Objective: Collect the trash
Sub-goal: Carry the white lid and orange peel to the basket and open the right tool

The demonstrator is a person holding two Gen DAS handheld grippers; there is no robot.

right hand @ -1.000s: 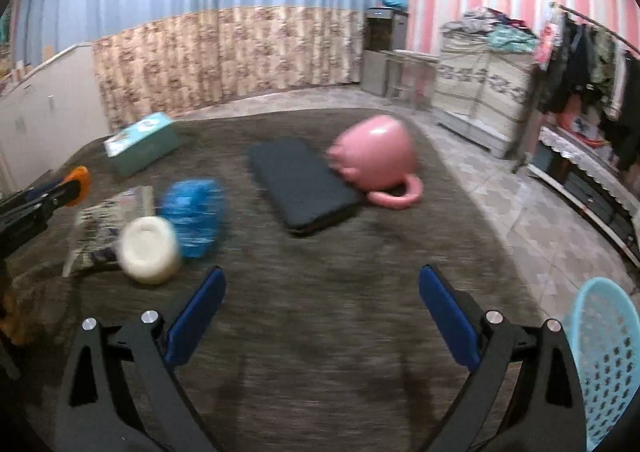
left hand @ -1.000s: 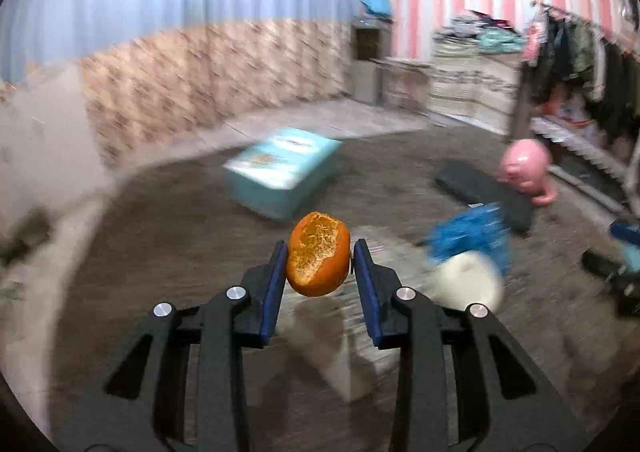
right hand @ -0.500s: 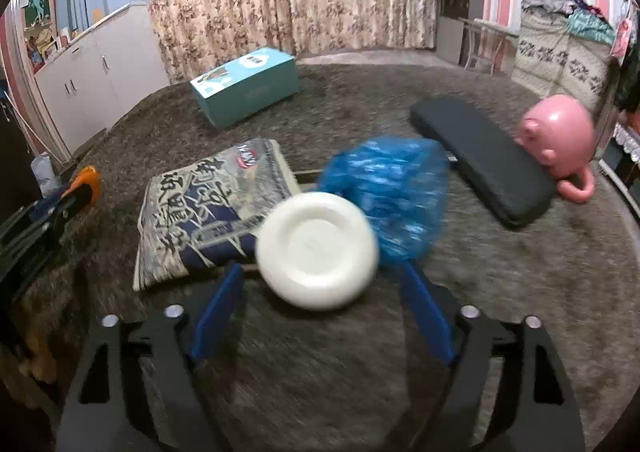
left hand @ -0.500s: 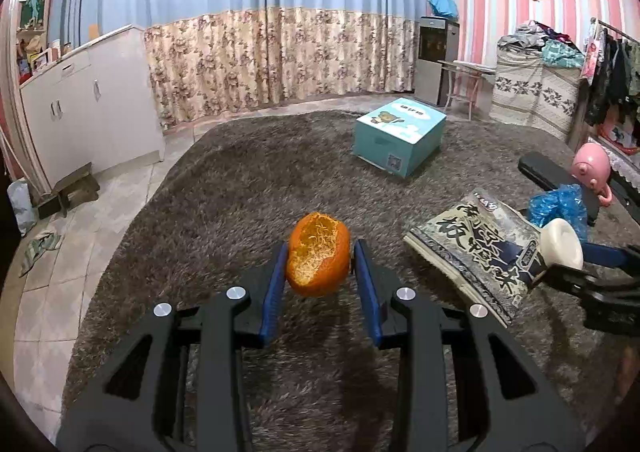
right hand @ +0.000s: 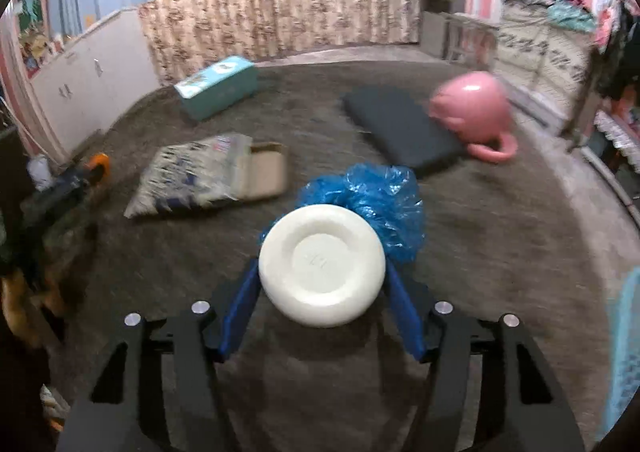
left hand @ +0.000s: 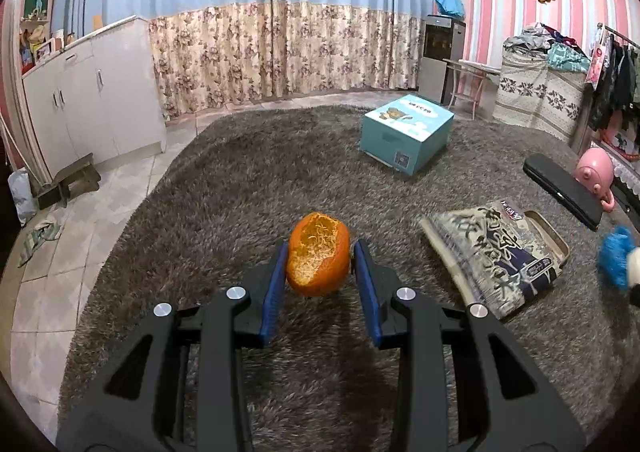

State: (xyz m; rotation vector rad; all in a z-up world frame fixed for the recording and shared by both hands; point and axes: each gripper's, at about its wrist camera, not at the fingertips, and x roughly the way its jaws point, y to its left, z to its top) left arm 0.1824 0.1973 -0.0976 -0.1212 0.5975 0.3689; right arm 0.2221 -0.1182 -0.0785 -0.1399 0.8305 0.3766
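My left gripper (left hand: 320, 268) is shut on a torn orange peel (left hand: 318, 254) and holds it above the grey carpet (left hand: 248, 180). My right gripper (right hand: 322, 280) is shut on a white bowl (right hand: 322, 264), seen from its underside, with a crumpled blue plastic bag (right hand: 376, 196) at its far side. A printed snack bag on a cardboard tray (left hand: 496, 252) lies on the carpet to the right of the left gripper; it also shows in the right wrist view (right hand: 212, 176). The left gripper with the orange peel shows at the left edge there (right hand: 94, 168).
A teal box (left hand: 408, 132), a black pad (right hand: 400, 132) and a pink pig-shaped pot (right hand: 472, 112) lie on the carpet. A light blue basket rim (right hand: 626, 352) is at the right edge. White cabinets (left hand: 88, 100) and tiled floor (left hand: 80, 228) lie left.
My right gripper has moved in and closed on the white bowl, then lifted it with the blue bag. My left gripper still holds the orange peel and has swung left.
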